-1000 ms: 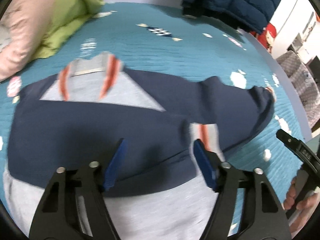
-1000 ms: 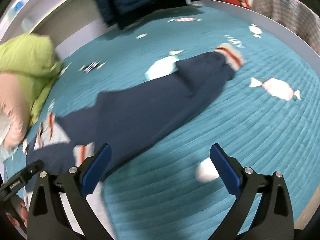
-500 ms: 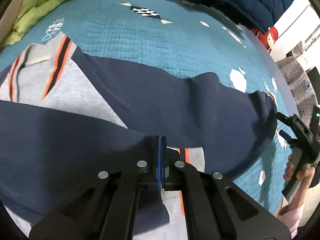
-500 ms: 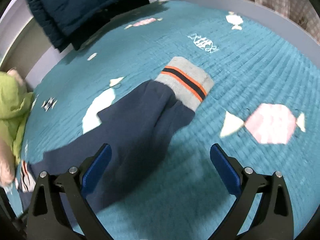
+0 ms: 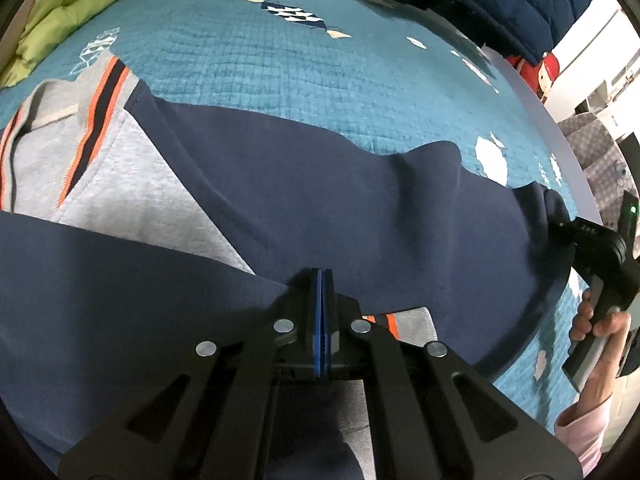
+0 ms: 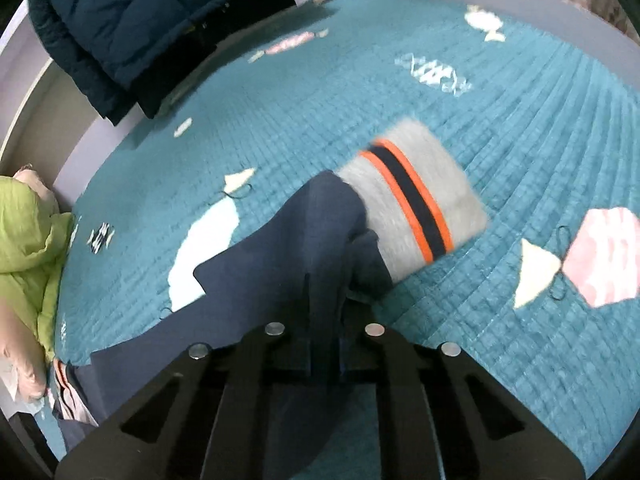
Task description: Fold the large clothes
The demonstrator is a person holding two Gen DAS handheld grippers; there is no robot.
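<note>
My right gripper (image 6: 324, 344) has just been closing and now pinches the blue sleeve (image 6: 320, 248) just behind its grey cuff (image 6: 412, 196) at 1 o'clock. My left gripper (image 5: 322, 320) snapped shut on the sweater (image 5: 320, 184), which lies flat on the teal blanket (image 5: 280, 52). Both ends held, so I think I can fold. I see no words to read

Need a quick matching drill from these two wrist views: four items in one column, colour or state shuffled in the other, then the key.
Items
1. left gripper
2. sleeve cuff
3. puffer jacket
4. bedspread

Descriptions
A. teal, with candy shapes
B. grey with an orange and navy stripe
C. shut on navy cloth beside the folded-in cuff
D. dark blue, piled at the far edge of the bed

Pairs: 1-C, 2-B, 3-D, 4-A
</note>
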